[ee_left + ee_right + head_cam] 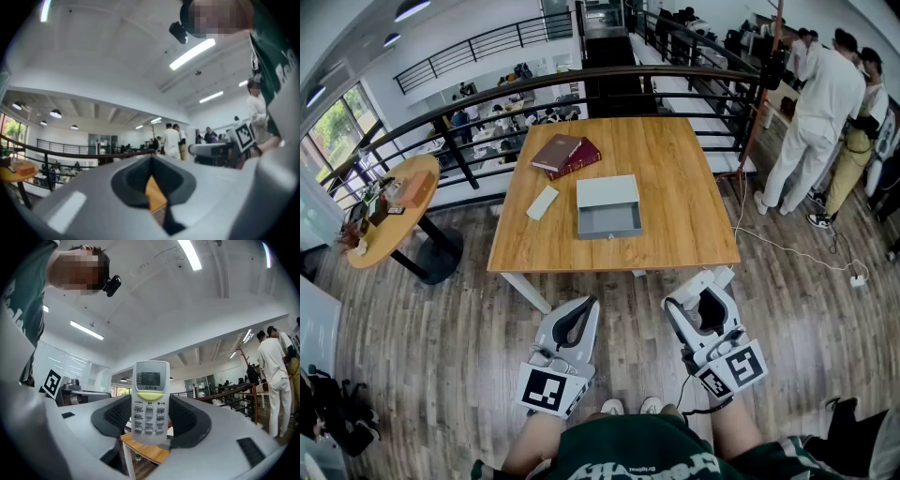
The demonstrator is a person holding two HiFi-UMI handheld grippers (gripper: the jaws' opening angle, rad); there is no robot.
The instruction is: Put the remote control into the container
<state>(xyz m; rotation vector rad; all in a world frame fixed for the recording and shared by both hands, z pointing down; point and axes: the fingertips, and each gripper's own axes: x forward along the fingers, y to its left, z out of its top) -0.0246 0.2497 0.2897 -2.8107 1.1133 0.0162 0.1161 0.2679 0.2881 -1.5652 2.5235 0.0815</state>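
At the left edge of the head view, a round wooden side table [394,234] with small clutter on top, standing on grey-brown plank flooring [441,375]. Right of it, filling the middle of the frame, a square light-wood table [675,216]. On its upper left part, two dark red hardback books [565,154] stacked askew. Just below them, a flat white oblong object [542,202], too small to identify.

Lower down, short of the table's near edge, the grey-and-white left gripper [585,304], jaws drawn together with nothing between them. In the left gripper view, its dark pads [131,180] meeting at the tips, with only a sliver of wood visible behind.

Near the table's centre, right of the white oblong and apart from it, a grey rectangular box-like container [609,232]. Lower right of centre, the grey-and-white right gripper [701,292], short of the table and well apart from the container.

In the right gripper view, clamped upright between wide-spread dark pads [115,416], a white remote control [150,380] with a small screen, a yellow-green band and rows of grey buttons, face toward the camera. At upper right of the head view, people in light clothes [811,112] standing beyond a black railing [675,69].
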